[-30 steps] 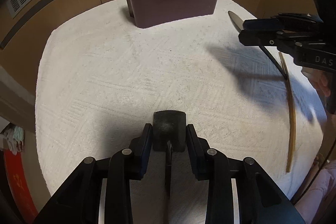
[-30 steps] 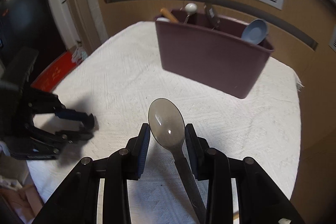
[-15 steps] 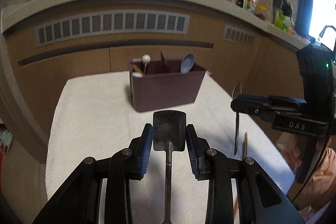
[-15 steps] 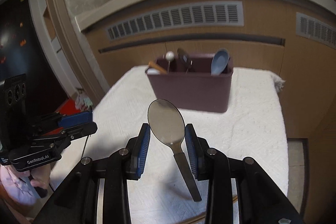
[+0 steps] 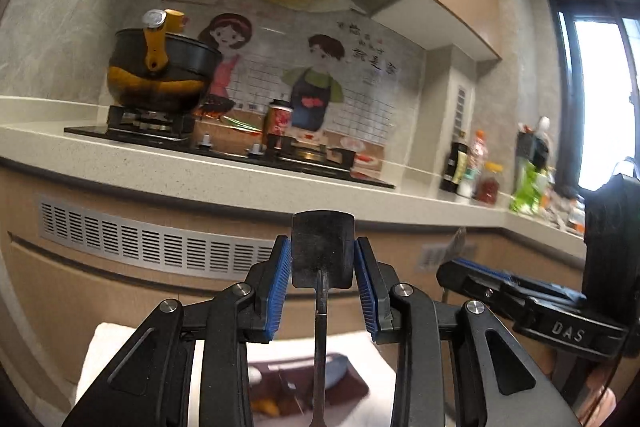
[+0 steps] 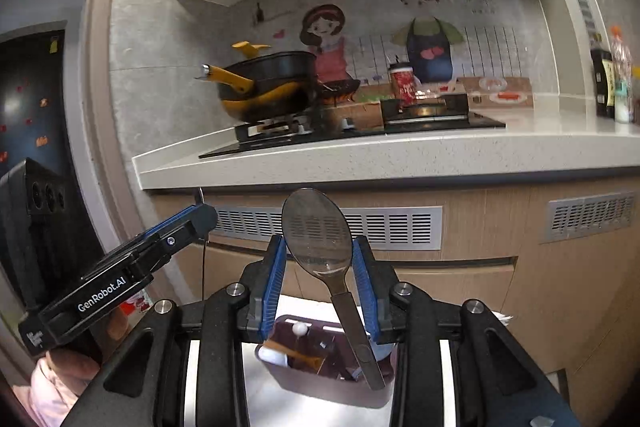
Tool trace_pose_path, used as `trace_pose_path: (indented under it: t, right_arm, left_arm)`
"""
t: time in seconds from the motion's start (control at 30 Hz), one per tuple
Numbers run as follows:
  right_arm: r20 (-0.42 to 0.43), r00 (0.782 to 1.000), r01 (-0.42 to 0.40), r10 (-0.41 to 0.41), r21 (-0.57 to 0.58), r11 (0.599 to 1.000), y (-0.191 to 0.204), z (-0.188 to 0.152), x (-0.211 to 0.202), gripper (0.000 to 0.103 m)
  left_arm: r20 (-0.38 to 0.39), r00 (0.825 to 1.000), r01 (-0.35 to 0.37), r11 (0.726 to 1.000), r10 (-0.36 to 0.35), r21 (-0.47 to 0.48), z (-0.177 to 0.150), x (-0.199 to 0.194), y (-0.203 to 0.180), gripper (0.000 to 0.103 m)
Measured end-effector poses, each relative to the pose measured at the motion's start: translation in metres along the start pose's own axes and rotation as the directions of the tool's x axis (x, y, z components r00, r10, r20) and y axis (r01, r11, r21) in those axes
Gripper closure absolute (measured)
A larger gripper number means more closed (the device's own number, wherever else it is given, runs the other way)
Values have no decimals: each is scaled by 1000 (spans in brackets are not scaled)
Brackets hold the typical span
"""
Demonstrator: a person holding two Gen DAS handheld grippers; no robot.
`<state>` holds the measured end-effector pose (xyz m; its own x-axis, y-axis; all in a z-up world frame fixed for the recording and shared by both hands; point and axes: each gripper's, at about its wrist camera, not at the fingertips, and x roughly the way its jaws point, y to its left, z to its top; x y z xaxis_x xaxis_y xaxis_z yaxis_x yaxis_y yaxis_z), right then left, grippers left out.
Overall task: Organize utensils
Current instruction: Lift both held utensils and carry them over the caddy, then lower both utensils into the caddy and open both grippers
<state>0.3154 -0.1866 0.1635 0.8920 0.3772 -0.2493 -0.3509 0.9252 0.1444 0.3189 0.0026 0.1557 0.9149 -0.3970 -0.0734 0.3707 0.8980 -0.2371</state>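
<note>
Two grippers, one utensil apiece, both raised above the maroon caddy [image 6: 320, 383].

Left gripper [image 5: 322, 281]: clamped on a small black spatula [image 5: 322, 251], blade upright between the blue pads, handle hanging straight down; formerly low over the white cloth [image 5: 100, 351], now level with the cabinet vent and facing the stove counter [image 5: 240, 179]. Right gripper [image 6: 319, 279]: clamped on a metal spoon [image 6: 318, 235], bowl up, handle slanting down toward the caddy; likewise lifted since the earlier frames. Caddy, previously ahead at mid-frame, now low at the bottom edge between the fingers in both views, other utensils standing inside. Grip width unchanged on both.
</note>
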Motion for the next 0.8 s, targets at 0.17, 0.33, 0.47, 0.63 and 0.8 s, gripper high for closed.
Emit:
trace_pose_path:
  t: [0.17,0.33,0.47,0.63,0.8]
  right_arm:
    - [-41,999,-16,19,57,998,-23,-16,40,72]
    - [-93,996,-6,12,59,998,-33,-36,74,72]
    - [-120,993,-4,12,70,998,-40,-47,92,72]
    - [-145,989,-1,11,69,998,-44,-57,107,72]
    - [-152,988,3,5,56,998,-44,-65,112,72]
  left_arm:
    - [9,999,-47,999,47,6,-22,37,11,70]
    - [-40,998,-51,999,50,-8,-46,67,21,70]
    - [-57,997,-54,997,51,-54,-60,83,36,70]
    - [-67,996,-60,995,55,-78,-74,94,45,70]
    - [-70,996,-63,993,56,-103,-83,101,49,70]
